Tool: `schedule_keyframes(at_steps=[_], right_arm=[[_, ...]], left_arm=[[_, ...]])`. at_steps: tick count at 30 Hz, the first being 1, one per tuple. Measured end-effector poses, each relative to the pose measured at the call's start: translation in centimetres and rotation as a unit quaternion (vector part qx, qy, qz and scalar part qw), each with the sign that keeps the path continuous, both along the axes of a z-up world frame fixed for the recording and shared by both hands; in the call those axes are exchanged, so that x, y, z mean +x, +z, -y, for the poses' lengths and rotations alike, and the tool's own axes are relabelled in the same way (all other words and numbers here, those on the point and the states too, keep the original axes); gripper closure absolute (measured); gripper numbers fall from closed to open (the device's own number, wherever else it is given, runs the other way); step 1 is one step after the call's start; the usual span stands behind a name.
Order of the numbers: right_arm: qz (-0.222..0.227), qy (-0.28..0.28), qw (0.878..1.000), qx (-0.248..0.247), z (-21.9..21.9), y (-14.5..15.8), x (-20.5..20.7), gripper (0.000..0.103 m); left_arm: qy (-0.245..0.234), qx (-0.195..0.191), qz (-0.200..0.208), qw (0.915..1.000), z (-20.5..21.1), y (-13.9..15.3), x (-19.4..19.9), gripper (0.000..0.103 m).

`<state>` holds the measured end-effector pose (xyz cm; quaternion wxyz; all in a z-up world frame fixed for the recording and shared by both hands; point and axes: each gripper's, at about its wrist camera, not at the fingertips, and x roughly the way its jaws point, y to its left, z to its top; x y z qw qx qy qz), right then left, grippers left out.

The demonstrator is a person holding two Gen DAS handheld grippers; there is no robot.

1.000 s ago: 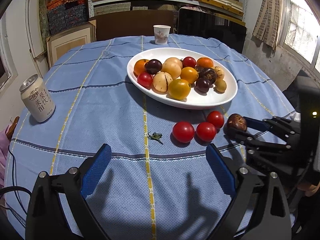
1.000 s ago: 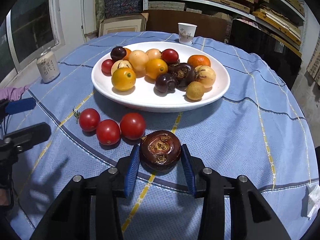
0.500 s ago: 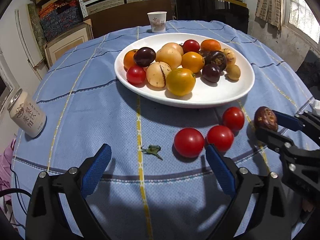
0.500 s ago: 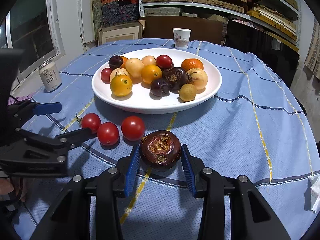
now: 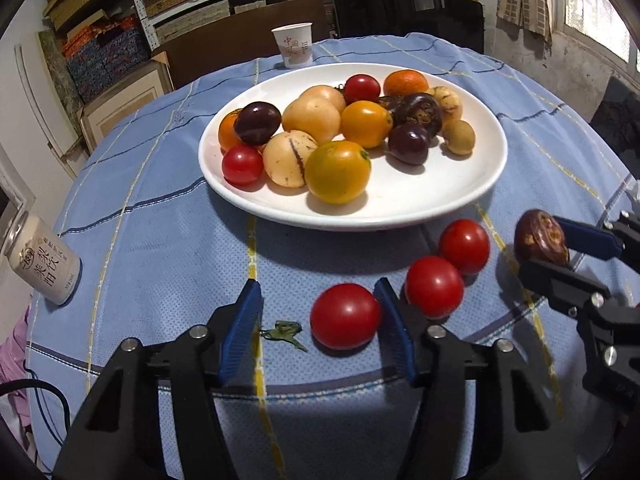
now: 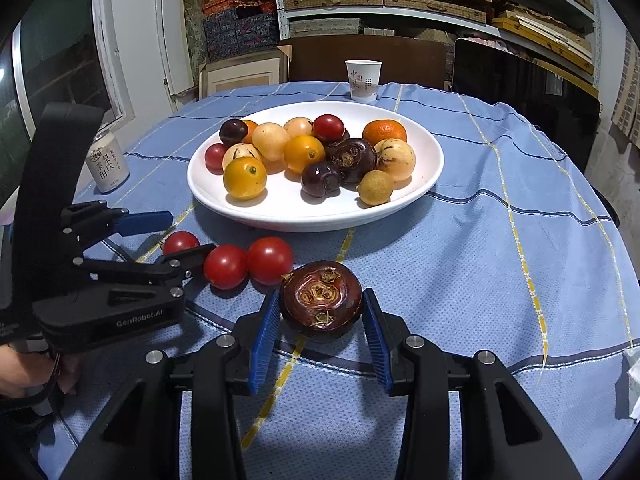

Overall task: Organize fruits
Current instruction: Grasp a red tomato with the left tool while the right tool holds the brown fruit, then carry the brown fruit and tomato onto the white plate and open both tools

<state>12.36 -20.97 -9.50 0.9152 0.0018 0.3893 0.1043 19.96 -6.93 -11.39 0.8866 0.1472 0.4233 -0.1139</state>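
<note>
Three red tomatoes are lying on the counter before the plate (image 5: 460, 208); my left gripper (image 5: 320, 320) is sitting wide around the nearest tomato (image 5: 345, 316), while my right gripper (image 6: 320, 320) is clamping a dark water chestnut (image 6: 321, 299)

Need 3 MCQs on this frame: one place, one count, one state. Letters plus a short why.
1. Where is the paper cup?
A. beyond the plate, at the table's far edge
B. on the plate
C. beside the can

2. How many red tomatoes lie on the cloth in front of the white plate?
A. one
B. three
C. five

3. What is the right tool doing?
A. open and empty
B. shut on a dark brown fruit
C. shut on a tomato

Answers:
1 A, it stands behind the plate's far rim.
2 B, three sit in a row on the cloth.
3 B, both blue pads press the fruit's sides.
</note>
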Motion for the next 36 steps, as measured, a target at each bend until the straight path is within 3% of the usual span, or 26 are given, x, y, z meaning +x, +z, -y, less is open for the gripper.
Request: schedule_keyframes(at_steps=[4,6,8,10,11,12,15,21,27,36], right_arm=[[-0.001,0.003,1.000,0.001,0.0,0.0,0.0,0.061],[-0.002,0.003,1.000,0.000,-0.1,0.0,0.0,0.061],[-0.001,0.002,1.000,0.000,-0.1,0.0,0.0,0.061],[-0.001,0.001,1.000,0.001,0.0,0.0,0.1,0.061],[-0.002,0.001,1.000,0.002,0.0,0.0,0.1,0.061],[-0.003,0.001,1.000,0.002,0.1,0.0,0.1,0.061],[-0.003,0.000,1.000,0.003,0.1,0.0,0.1,0.061],[-0.002,0.001,1.000,0.005,0.0,0.0,0.1,0.061],[0.003,0.000,1.000,0.005,0.1,0.1,0.0,0.061],[0.015,-0.011,1.000,0.003,0.4,0.6,-1.2,0.061]], left_arm=[[-0.002,0.001,-0.001,1.0000,-0.2,0.0,-0.8,0.044],[0.001,0.006,0.002,1.0000,-0.1,0.0,-1.0,0.027],[0.001,0.004,0.003,1.0000,-0.2,0.0,-1.1,0.024],[-0.005,0.001,0.011,0.9999,-0.2,0.2,-1.3,0.034],[-0.007,0.002,0.011,0.9999,-0.1,0.1,-1.4,0.053],[-0.013,0.000,0.006,0.9999,0.0,0.0,-1.4,0.062],[-0.016,-0.004,0.009,0.9998,-0.1,0.1,-1.5,0.072],[-0.018,-0.016,0.013,0.9996,-0.4,0.6,-2.4,0.072],[-0.010,-0.057,0.017,0.9982,-1.8,2.1,-4.1,0.072],[-0.007,-0.073,0.039,0.9965,-2.6,4.0,-6.5,0.072]])
